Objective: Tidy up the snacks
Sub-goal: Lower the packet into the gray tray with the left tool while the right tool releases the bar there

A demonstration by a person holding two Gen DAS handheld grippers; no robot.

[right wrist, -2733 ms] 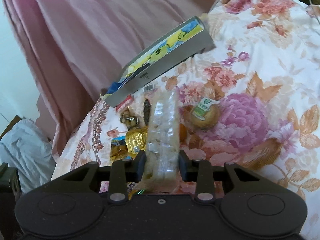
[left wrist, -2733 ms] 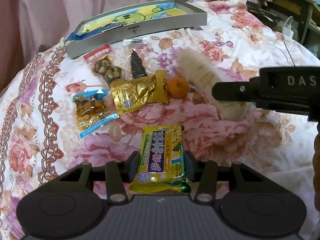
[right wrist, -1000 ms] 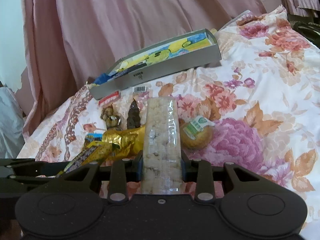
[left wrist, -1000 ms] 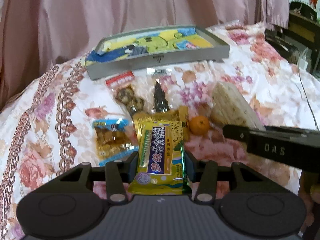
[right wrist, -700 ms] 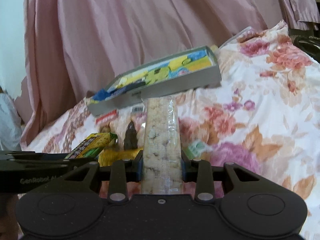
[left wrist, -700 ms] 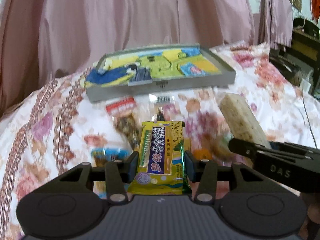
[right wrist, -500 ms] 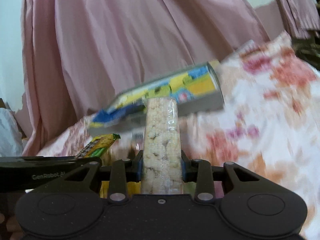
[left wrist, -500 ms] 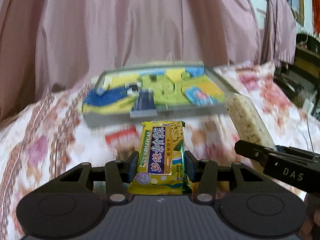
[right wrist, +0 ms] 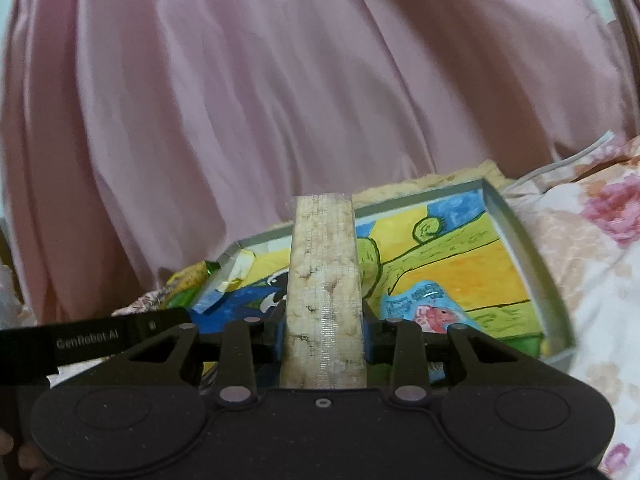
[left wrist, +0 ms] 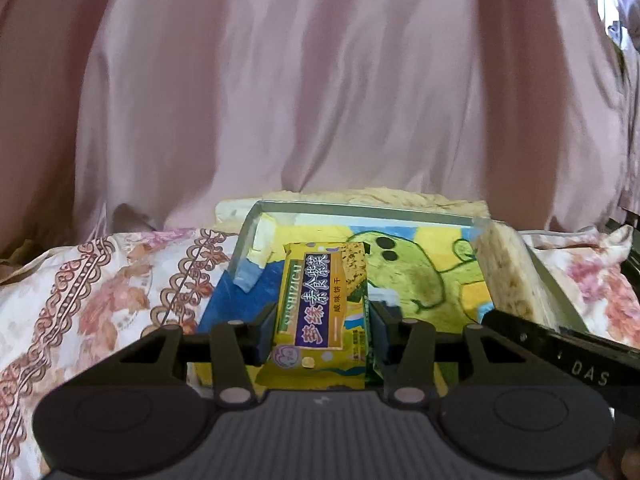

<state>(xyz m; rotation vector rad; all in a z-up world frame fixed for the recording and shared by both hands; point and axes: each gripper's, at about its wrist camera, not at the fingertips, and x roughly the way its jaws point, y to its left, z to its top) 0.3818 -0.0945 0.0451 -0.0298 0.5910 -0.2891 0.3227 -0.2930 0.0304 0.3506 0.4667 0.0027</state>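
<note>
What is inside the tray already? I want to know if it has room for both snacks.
The tray shows its painted cartoon bottom and one light-blue packet near the front. The held rice bar and the tongs hide the front middle part.

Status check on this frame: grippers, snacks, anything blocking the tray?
Left gripper shut on yellow biscuit pack. Right gripper shut on clear rice-cracker sleeve. Both over painted tray. One blue snack packet inside; nothing blocking.

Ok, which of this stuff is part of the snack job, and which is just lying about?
Part of the job:
- yellow packet in the left gripper
- rice bar in the right gripper
- tray
- blue packet in the tray

Lying about:
- pink curtain
- floral cover
- white cable
</note>
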